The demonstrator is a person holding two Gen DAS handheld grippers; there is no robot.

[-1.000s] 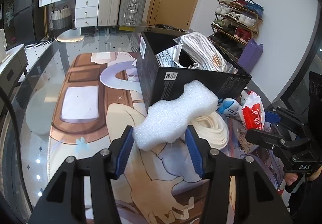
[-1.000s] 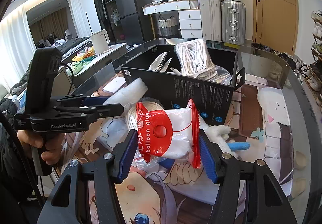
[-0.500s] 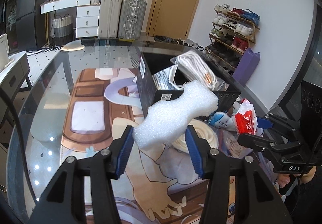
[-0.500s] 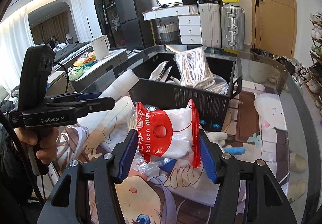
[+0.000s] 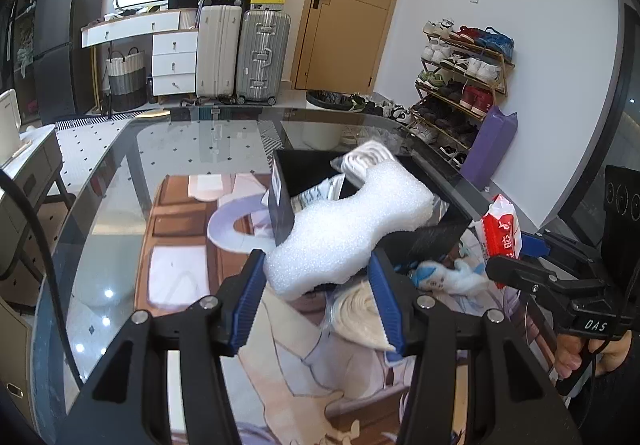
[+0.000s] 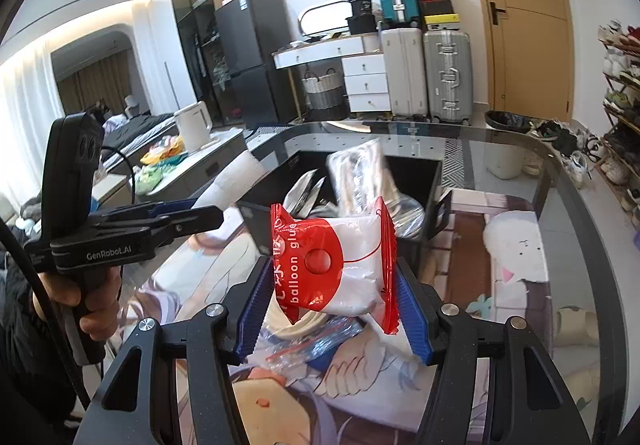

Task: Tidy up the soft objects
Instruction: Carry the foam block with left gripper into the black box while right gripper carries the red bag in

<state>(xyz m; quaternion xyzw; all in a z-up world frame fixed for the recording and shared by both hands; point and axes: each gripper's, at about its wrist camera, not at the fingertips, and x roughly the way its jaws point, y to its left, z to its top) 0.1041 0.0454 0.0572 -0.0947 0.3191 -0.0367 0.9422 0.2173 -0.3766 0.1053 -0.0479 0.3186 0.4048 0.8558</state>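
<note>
Left gripper (image 5: 316, 295): clamping white foam piece (image 5: 348, 229), long axis slanting up-right toward black box (image 5: 440, 221).
Right gripper (image 6: 332, 309): pinching balloon glue packet (image 6: 336, 265), standing upright.

The right tool (image 6: 334, 305) grips the balloon glue packet (image 6: 334, 265).
</note>
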